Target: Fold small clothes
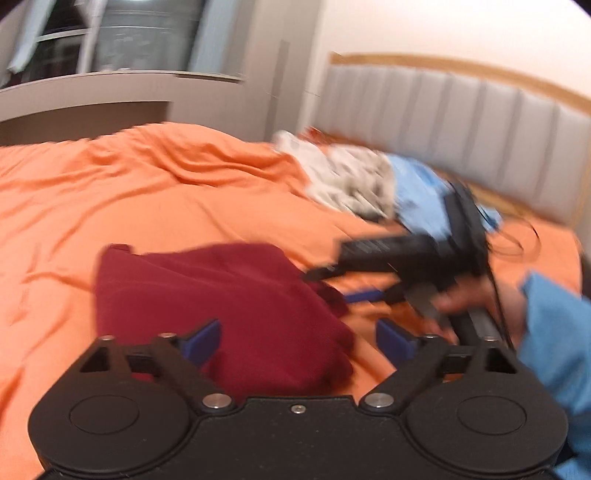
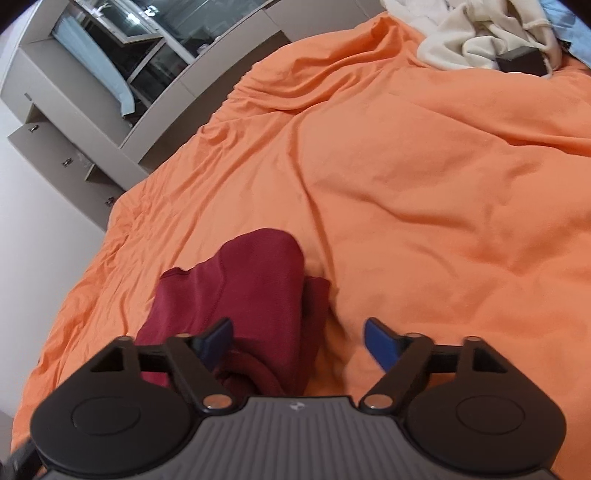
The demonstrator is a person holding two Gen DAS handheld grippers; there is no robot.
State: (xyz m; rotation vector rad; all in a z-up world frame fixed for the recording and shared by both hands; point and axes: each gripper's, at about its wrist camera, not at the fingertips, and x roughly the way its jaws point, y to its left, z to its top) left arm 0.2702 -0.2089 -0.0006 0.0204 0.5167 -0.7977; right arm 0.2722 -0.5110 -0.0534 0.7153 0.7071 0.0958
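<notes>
Left gripper [image 1: 297, 341] spread wide, blue pads [image 1: 205, 339] apart and pressing on nothing, hovering low over the near part of a dark red garment [image 1: 221, 306]. Garment loosely folded and rumpled on the orange bed cover [image 1: 129, 192], its near edge between and just below the open jaws, untouched by either pad as far as the blurred left wrist view allows. Right gripper [image 2: 299, 341] likewise spread wide, blue pads [image 2: 380, 343] clear of any cloth; same dark red garment [image 2: 243, 302] lying below and to the left of its gap, a rounded folded end pointing away, a ribbed band curled close under the left finger. In the left wrist view, the right gripper [image 1: 402, 266] seen from the side as a black body just right of the garment, gripped by a hand [image 1: 476, 299] with a blue sleeve [image 1: 557, 332] behind. Further out on the bed cover, a heap of other clothes: a pale patterned piece [image 1: 347, 177] and a light blue piece [image 1: 417, 192], well apart from the red garment; cream cloth [image 2: 480, 33] at the top of the right wrist view, a small dark object [image 2: 521, 62] resting on it. Beyond the bed, a grey padded headboard [image 1: 461, 118] with a wooden edge, and grey cabinets [image 2: 77, 110] with drawers beside a window.
</notes>
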